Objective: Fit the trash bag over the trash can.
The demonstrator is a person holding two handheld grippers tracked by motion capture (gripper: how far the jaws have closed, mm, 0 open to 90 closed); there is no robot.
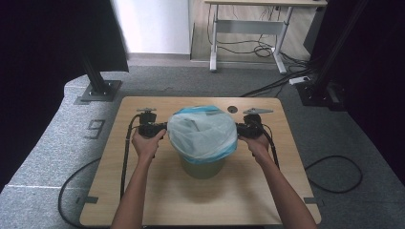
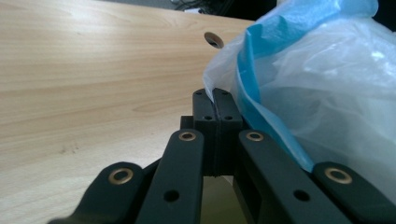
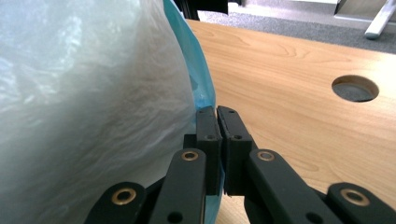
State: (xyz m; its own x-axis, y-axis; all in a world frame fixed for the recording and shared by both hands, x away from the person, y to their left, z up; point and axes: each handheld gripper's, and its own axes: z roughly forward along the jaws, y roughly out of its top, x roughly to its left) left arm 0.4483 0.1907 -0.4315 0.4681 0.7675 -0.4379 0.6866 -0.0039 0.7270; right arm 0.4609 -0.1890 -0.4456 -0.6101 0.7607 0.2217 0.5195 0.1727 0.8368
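Plastic bag liner [image 1: 203, 131] going over the green bin [image 1: 202, 167] mid-table, pinched on both sides.
Left gripper [image 2: 215, 105] and right gripper [image 3: 217, 122] are both clamped on the bag's edge; I'd pull down evenly so it doesn't tear. Gripper views show the blue hem [image 2: 261, 116] caught; high view shows the bin.

Both forearms bare, no sleeves in the high view. Left gripper [image 1: 161, 130] and right gripper [image 1: 240, 129]: matte black bodies, each with a grey three-cornered plate on top and a black cable trailing back toward the person. Up close, left gripper [image 2: 215, 100] and right gripper [image 3: 217, 112] have flat black linkage bars, brass-ringed pivot holes, small plain screw holes, rectangular black pads.
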